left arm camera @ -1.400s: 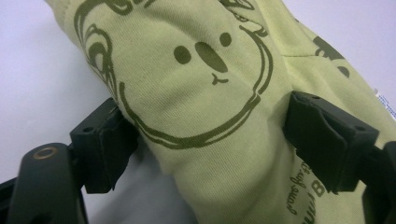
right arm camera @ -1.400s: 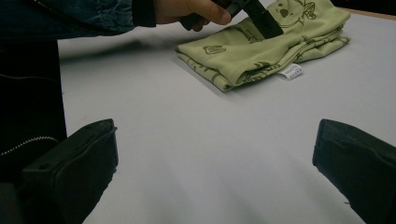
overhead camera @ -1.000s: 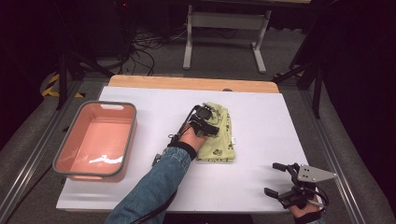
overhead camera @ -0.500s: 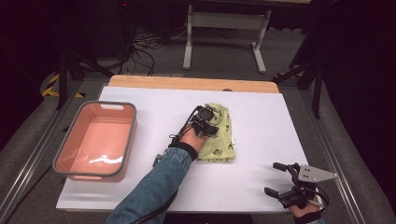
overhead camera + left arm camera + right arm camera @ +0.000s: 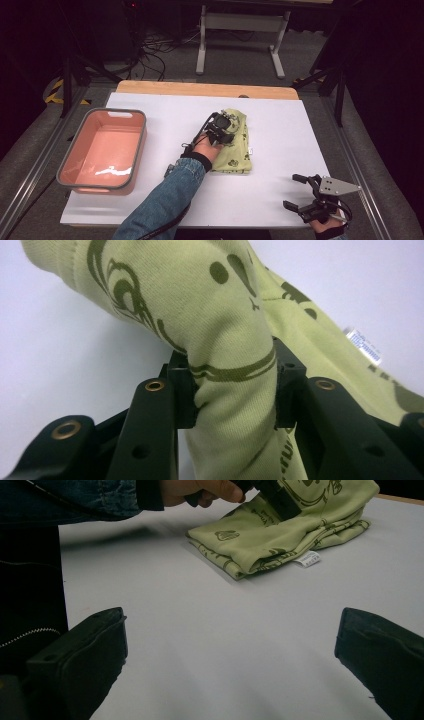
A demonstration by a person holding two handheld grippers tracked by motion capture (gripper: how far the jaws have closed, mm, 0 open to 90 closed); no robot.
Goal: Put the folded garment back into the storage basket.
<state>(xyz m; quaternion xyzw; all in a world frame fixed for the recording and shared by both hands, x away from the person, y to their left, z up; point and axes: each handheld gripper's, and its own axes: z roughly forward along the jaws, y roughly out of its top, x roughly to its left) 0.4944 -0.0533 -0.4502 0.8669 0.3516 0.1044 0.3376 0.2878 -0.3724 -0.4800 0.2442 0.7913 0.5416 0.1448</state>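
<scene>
High view: the pink bin (image 5: 102, 150) at the table's left holds nothing; the folded green cloth (image 5: 237, 145) lies mid-table, well apart from it, bare white table (image 5: 280, 125) all round. Left gripper view: the left gripper (image 5: 231, 385) has just closed — jaws clamped on a bunched cloth fold. Right gripper view: the right gripper (image 5: 227, 655) stands apart near the front edge.

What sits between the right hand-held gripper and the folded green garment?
Nothing: bare white table top separates the right hand-held gripper from the green garment, seen in the right gripper view.
</scene>
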